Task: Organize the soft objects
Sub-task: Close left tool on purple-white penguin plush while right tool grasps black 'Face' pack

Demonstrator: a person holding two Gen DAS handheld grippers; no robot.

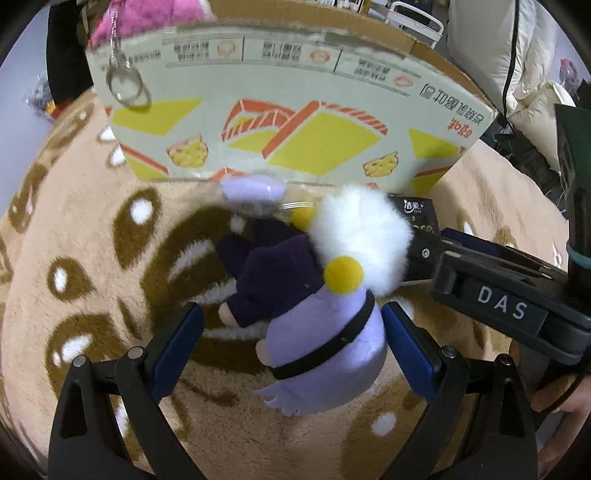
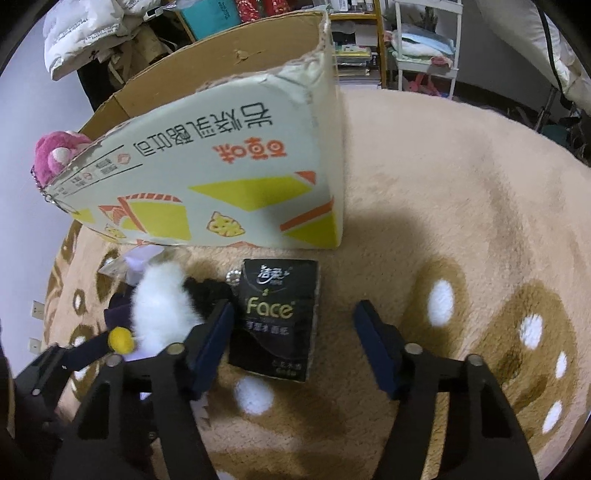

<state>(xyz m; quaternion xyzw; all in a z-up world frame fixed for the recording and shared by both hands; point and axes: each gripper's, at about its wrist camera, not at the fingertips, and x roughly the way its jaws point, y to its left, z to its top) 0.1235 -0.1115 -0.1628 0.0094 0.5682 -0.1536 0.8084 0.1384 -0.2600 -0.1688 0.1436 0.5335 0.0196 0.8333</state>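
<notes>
A plush doll (image 1: 314, 310) with white fluffy hair, yellow pompoms and lilac and dark purple clothes lies on the rug in front of a printed cardboard box (image 1: 288, 110). My left gripper (image 1: 291, 332) is open with the doll's lilac body between its blue pads, not clamped. My right gripper (image 2: 293, 332) is open above a black "Face" tissue pack (image 2: 277, 317); its left finger (image 2: 212, 343) sits beside the doll's white hair (image 2: 162, 306). A pink plush (image 2: 55, 155) with a keyring sits at the box's left edge and also shows in the left wrist view (image 1: 147, 18).
The beige and brown patterned plush rug (image 2: 461, 221) covers the floor. The right gripper's black body (image 1: 498, 295) reaches in from the right in the left wrist view. Shelves and white bedding (image 2: 424, 44) stand behind the box.
</notes>
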